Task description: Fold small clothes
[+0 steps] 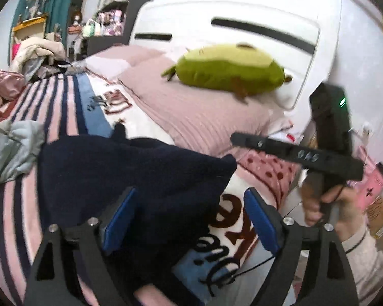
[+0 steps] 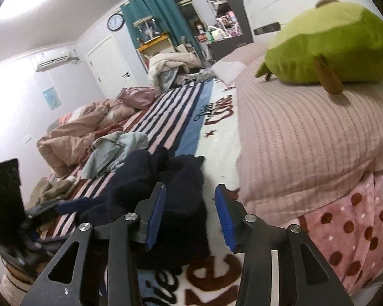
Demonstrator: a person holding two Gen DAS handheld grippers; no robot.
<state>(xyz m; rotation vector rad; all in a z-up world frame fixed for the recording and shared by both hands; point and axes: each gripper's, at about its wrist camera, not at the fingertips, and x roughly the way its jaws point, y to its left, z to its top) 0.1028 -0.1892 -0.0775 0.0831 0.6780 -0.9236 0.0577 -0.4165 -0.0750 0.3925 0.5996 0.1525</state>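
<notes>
A dark navy knitted garment lies folded on the striped blanket. In the left wrist view my left gripper stands open, wide over the garment's right edge, and its blue pads do not press on the cloth. In the right wrist view my right gripper is open too, with the navy garment lying below and between its blue pads, which are not squeezing it. A person's hand holds the right gripper's black body at the right of the left wrist view.
A crumpled grey-green garment lies left of the navy one, with beige clothes nearer the bed's edge. A green plush toy rests on the pink quilted pillow. A rumpled pink duvet lies at the far left.
</notes>
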